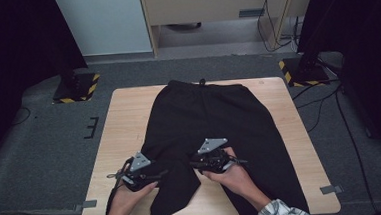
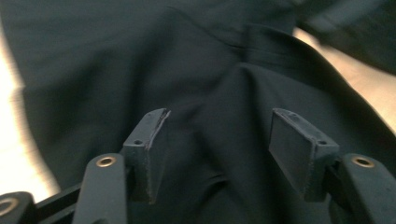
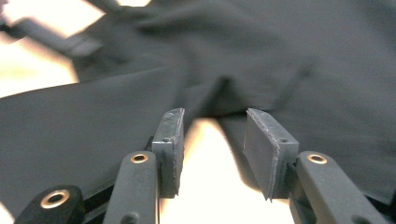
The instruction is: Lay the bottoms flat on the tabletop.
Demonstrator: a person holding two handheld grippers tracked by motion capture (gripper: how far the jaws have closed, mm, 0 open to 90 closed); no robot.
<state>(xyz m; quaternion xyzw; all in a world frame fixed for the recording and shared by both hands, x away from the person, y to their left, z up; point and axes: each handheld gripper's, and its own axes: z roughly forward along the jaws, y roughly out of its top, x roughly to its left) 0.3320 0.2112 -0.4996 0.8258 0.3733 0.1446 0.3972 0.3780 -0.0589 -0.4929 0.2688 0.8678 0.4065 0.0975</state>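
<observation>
Black trousers (image 1: 204,116) flat on table (image 1: 124,116), waistband far side. My left gripper (image 1: 155,175) over left leg, jaws parted, empty. My right gripper (image 1: 194,165) at crotch gap, jaws parted, empty. Step: folding setup. Next, likely: pinch leg fabric and lift across.

From my station I see a light wooden table (image 1: 124,116) on grey carpet (image 1: 40,146), two yellow-and-black striped stand bases (image 1: 76,88) at the far corners, and black cables (image 1: 269,27) trailing beyond.
</observation>
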